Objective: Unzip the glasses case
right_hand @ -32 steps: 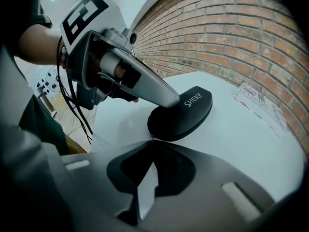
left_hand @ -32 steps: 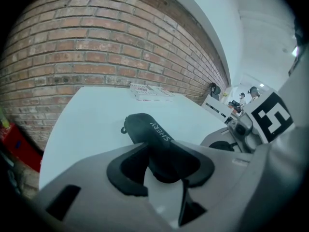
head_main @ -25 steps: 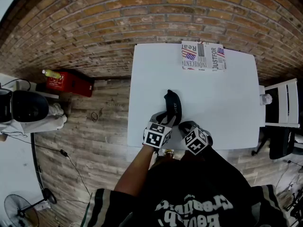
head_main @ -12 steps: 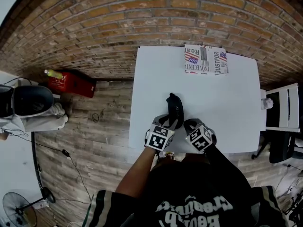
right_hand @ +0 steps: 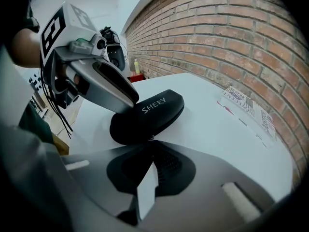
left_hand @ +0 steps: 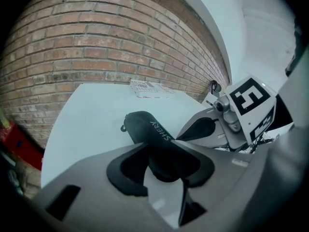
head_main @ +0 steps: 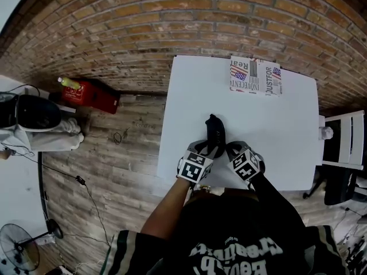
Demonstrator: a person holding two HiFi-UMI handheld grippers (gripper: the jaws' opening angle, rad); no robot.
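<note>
Head view steeply overhead, distant; both gripper views low, close, converging on shared glasses case point(head_main: 215, 132), white table point(head_main: 275, 125).

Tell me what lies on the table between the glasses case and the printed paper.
Nothing: the head view shows only bare white table between the glasses case and the printed paper.

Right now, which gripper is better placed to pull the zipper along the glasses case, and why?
Right, probably. The left gripper is clamped on the glasses case, steadying it on the table; the right gripper, jaws together, has its tips at the case's edge, free to pull.
</note>
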